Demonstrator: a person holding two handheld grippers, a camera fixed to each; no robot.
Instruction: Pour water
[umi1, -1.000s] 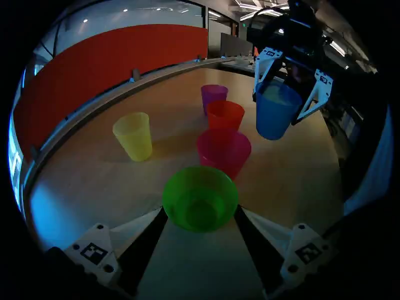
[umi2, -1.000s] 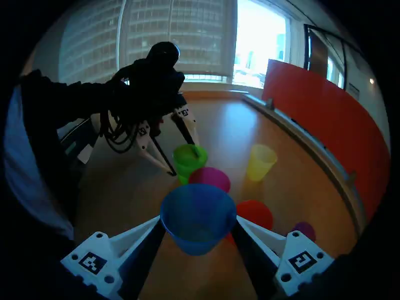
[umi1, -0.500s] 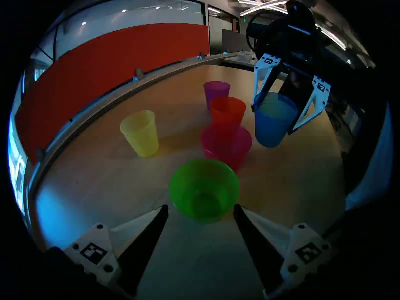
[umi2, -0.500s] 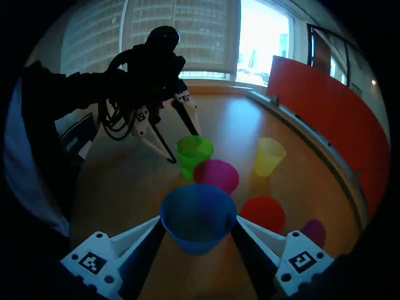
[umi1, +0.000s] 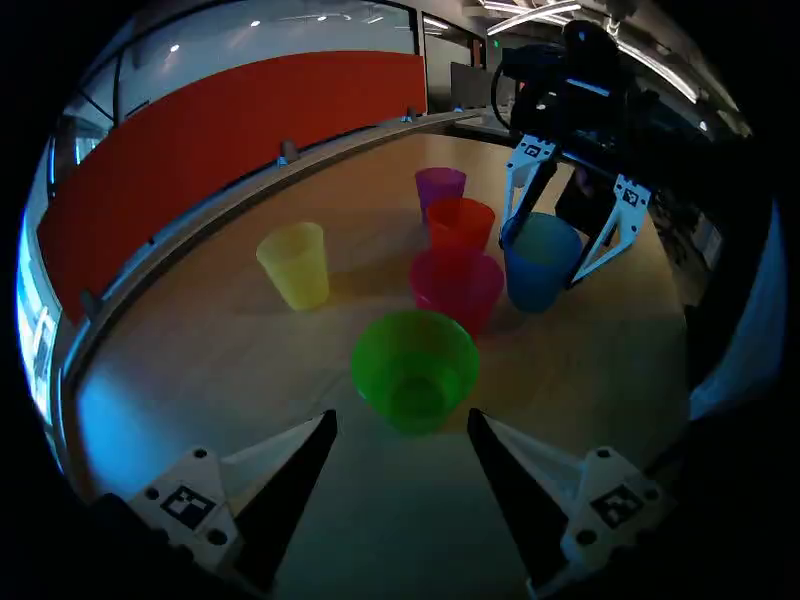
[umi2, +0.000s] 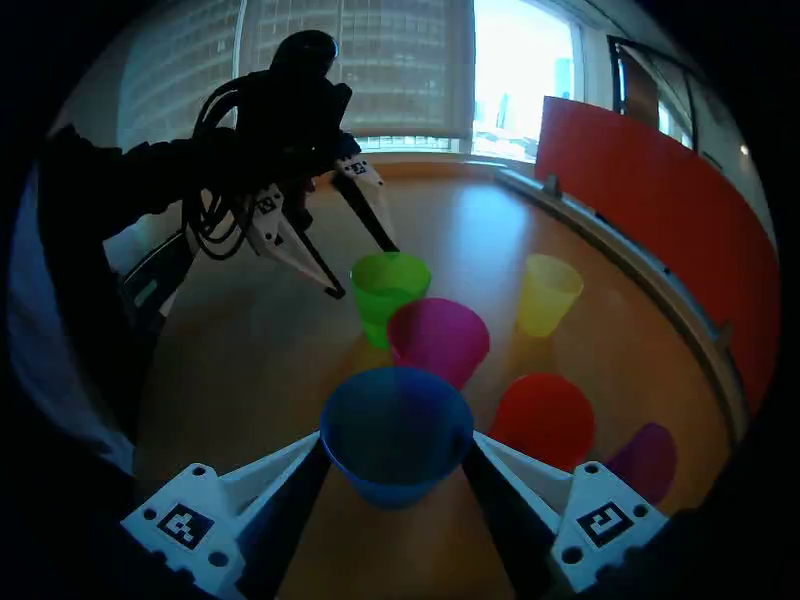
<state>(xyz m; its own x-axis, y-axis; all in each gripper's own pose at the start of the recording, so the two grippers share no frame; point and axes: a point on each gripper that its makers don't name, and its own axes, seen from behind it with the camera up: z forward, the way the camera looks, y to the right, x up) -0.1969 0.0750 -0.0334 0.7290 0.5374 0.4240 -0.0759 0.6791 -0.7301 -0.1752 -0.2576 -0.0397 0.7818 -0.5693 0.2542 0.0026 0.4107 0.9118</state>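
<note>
A green cup stands on the wooden table, just ahead of my left gripper, which is open with nothing between its fingers. My right gripper is shut on a blue cup that stands upright. In the left gripper view the blue cup sits low at table level beside a pink cup, with the right gripper around it. The right gripper view has the green cup beyond the pink cup, and the left gripper behind it. I cannot see any water.
A red cup and a purple cup stand in a row behind the pink one. A yellow cup stands apart to the left. An orange-red partition runs along the table's far edge. A dark sleeve holds the left gripper.
The left gripper has drawn back from the green cup, which now stands free on the table. The right gripper has lowered the blue cup from mid-air to beside the pink cup.
</note>
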